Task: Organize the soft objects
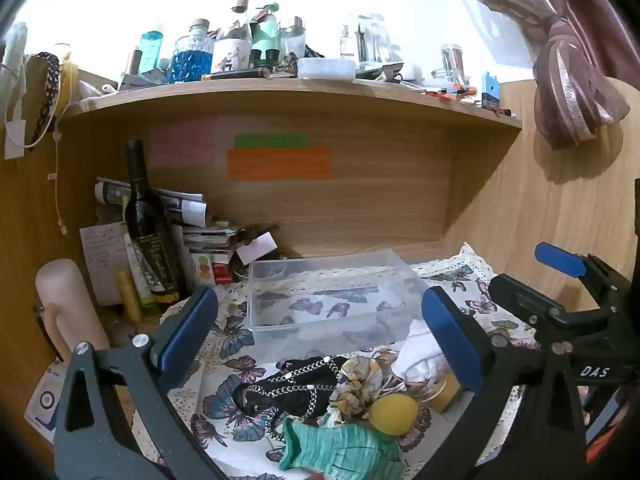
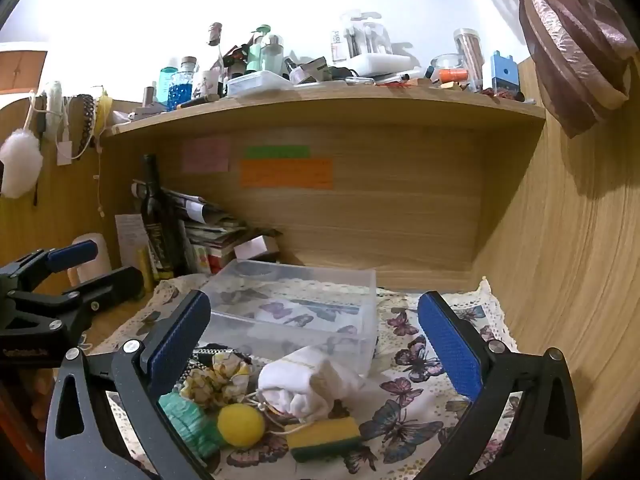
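Observation:
Soft objects lie in a pile on a butterfly-print cloth (image 2: 416, 364): a rolled white cloth (image 2: 308, 380), a yellow ball (image 2: 241, 425), a yellow-green sponge (image 2: 324, 437), a green knit piece (image 2: 188, 420), a floral scrunchie (image 2: 216, 378) and a black chained fabric (image 1: 288, 388). A clear plastic box (image 2: 304, 300) stands behind them. My left gripper (image 1: 320, 332) is open above the pile, empty. My right gripper (image 2: 316, 344) is open over the white cloth, empty. In the left wrist view the ball (image 1: 394, 414), green piece (image 1: 344, 452) and box (image 1: 332, 292) also show.
A dark wine bottle (image 1: 148, 224), papers and books (image 1: 200, 224) stand at the back left. A cream cylinder (image 1: 68, 304) stands at far left. A cluttered wooden shelf (image 1: 280, 96) hangs overhead. Wooden walls enclose the back and right.

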`<state>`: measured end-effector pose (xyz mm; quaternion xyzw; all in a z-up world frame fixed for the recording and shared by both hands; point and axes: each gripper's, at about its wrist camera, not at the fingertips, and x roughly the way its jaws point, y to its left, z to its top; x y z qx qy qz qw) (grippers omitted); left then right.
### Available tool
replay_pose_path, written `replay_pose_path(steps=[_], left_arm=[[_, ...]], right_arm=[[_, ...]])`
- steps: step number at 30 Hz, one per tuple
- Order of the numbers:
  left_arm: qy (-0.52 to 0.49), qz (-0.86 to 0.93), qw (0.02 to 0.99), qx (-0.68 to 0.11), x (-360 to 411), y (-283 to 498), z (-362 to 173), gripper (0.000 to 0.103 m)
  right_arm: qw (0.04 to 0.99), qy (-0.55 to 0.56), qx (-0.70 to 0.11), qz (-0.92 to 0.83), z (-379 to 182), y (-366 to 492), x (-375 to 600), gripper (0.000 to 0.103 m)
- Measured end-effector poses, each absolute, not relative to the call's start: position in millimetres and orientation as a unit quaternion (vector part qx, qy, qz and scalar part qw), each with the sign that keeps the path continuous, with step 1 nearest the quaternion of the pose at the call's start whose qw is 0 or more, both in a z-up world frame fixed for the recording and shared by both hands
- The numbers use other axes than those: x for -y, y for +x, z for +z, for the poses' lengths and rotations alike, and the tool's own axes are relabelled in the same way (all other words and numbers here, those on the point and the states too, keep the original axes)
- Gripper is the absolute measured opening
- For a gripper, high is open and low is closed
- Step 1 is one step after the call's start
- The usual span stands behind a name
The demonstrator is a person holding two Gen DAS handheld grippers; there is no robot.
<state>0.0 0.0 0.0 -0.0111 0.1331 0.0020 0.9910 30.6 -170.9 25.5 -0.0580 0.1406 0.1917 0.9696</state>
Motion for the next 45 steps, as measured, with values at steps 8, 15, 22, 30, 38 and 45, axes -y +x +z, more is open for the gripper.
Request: replay_pose_path(steps=[8,15,22,30,38,45], left_arm=[[-0.018,-0.004,0.990,-0.141,-1.3,0.6,-3.3,0.103],[-0.019,-0.002,0.990,-0.137,1.2,-0.7,1.0,0.103],[-0.023,-0.005,0.990,-0.139,-1.1,-0.2,2.3,0.103],[-0.024,-0.006,0.990,-0.139,-3.6,2.6,0.9,0.103],[-0.024,-0.004,0.990,-0.136,-3.2,2.4,2.6,0.103],[-0.024,-0.004,0.990,-0.137,-2.8,2.9,2.3,0.103]], right_arm=[[0.970,-0.061,-0.142,0.188,26.5,30.3,170.7,0.103],[0.969,-0.056,-0.146,0.189,24.5,32.0,167.5,0.103],[0.970,-0.049,-0.140,0.190,25.6,31.4,171.9,0.103],[0.970,-0.049,-0.140,0.192,26.4,30.7,171.9,0.103],[0.970,-0.051,-0.136,0.194,28.0,28.5,171.1,0.103],[0.970,-0.050,-0.135,0.195,28.8,27.5,170.5,0.103]])
